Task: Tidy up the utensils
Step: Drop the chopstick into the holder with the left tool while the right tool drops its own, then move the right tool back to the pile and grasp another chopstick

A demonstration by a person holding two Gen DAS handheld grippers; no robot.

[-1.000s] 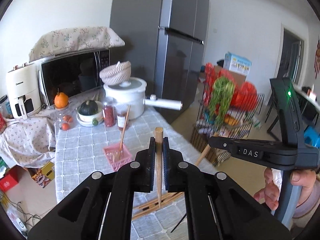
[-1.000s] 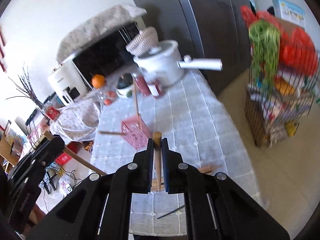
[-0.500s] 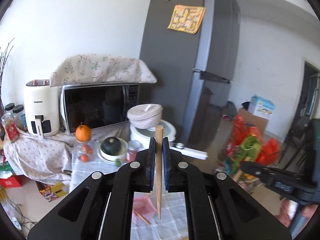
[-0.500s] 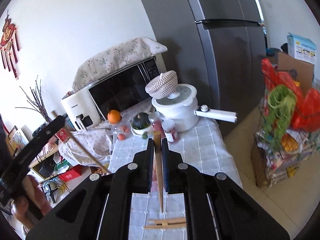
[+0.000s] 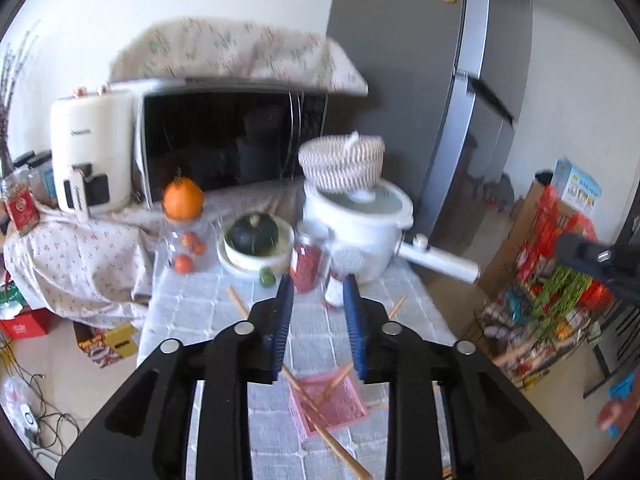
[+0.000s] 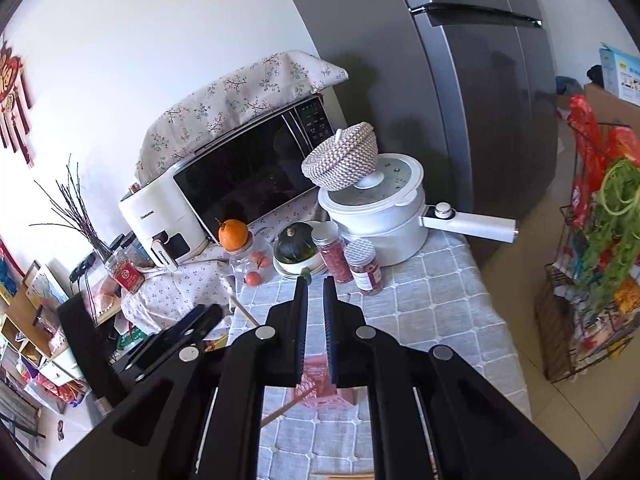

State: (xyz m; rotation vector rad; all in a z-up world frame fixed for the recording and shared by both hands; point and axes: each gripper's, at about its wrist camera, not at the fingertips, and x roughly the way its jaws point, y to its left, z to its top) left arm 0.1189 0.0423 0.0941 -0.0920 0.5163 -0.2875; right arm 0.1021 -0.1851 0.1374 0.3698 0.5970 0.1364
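My left gripper (image 5: 318,284) hovers over the table with its jaws opening and nothing between the blue pads. Below it sits a pink basket (image 5: 340,400) with wooden chopsticks (image 5: 320,428) lying slanted across it. Loose chopsticks (image 5: 237,303) rest on the checked cloth further back. My right gripper (image 6: 315,282) is shut to a narrow slit with no stick showing in it. The pink basket (image 6: 316,372) lies under its jaws, and a chopstick (image 6: 286,406) slants out of it. The left gripper's black body (image 6: 176,340) appears at the lower left of the right wrist view.
Behind the basket stand two red jars (image 6: 362,266), a white pot with a long handle (image 6: 384,216), a bowl with a dark squash (image 6: 294,246) and an orange on a jar (image 6: 233,234). A microwave, an air fryer and a fridge (image 6: 480,100) stand behind them. A wire rack (image 6: 592,260) stands to the right of the table.
The left jaws have parted and the chopstick they held is gone from between them. The right jaws also no longer show their chopstick. Both views now look down over the pink basket.
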